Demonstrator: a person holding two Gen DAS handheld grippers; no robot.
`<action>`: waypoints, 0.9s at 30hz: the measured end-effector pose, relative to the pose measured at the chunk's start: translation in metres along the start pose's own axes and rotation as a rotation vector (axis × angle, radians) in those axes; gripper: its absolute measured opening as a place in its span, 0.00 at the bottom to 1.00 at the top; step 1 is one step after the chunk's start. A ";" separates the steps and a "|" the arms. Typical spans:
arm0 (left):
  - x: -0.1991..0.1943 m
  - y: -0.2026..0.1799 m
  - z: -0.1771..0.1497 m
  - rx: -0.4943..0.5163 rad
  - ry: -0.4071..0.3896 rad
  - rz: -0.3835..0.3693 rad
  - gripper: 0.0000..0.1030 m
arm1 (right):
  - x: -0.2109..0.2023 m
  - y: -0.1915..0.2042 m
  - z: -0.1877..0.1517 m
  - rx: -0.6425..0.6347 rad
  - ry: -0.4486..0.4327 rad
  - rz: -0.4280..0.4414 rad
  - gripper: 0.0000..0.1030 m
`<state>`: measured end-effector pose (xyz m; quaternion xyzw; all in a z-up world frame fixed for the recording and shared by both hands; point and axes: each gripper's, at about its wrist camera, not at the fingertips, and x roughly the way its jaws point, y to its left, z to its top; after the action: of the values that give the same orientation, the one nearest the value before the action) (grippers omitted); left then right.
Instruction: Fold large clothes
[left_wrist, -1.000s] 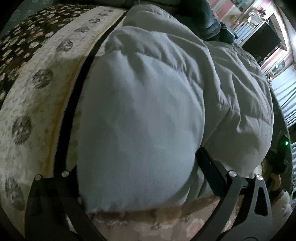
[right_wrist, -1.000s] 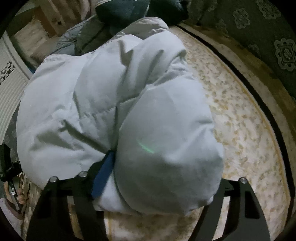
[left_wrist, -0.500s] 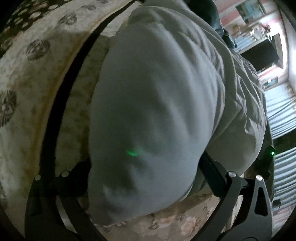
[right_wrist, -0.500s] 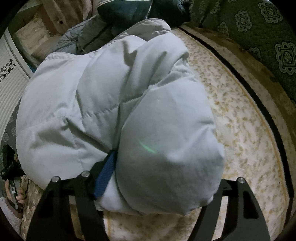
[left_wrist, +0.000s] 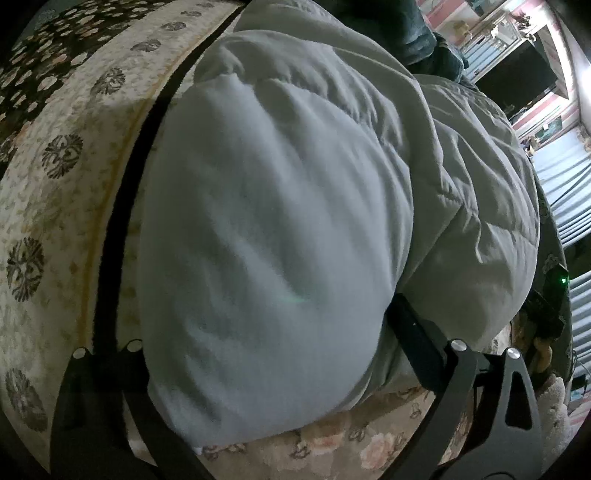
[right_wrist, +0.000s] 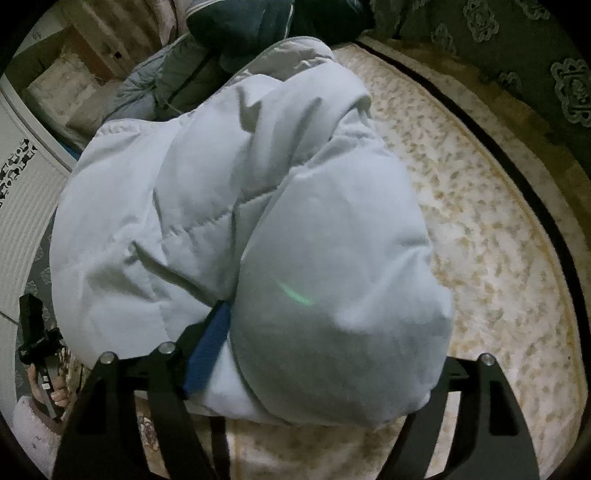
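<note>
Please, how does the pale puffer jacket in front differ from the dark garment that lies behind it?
Colour: the pale puffer jacket is light grey-white, while the dark garment is deep blue-green.
Pose: the pale puffer jacket is gathered into a rounded bundle close to the camera, while the dark garment lies crumpled at the far end.
Visibility: the pale puffer jacket fills most of the view, while the dark garment is partly cut off by the picture edge.
Both are soft, bulky clothes.

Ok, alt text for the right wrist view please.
A puffy pale grey jacket fills the frame, one bulging folded end sitting between the right gripper's fingers, whose jaws have just been opening. It lies on a cream patterned rug, with darker clothes piled behind.
</note>
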<state>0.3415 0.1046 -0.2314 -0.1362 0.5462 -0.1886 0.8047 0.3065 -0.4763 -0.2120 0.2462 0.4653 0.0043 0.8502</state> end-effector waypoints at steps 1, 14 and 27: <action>0.000 0.002 -0.001 -0.002 0.000 -0.001 0.97 | 0.003 -0.003 0.000 0.004 0.001 0.007 0.82; -0.001 -0.016 0.008 0.032 -0.012 0.109 0.92 | 0.011 0.003 0.000 -0.034 -0.076 0.004 0.63; 0.001 -0.044 0.022 0.055 -0.004 0.165 0.83 | 0.005 0.033 0.005 -0.135 -0.074 -0.145 0.52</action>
<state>0.3556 0.0654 -0.2051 -0.0687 0.5488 -0.1362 0.8219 0.3199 -0.4483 -0.1998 0.1544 0.4490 -0.0348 0.8794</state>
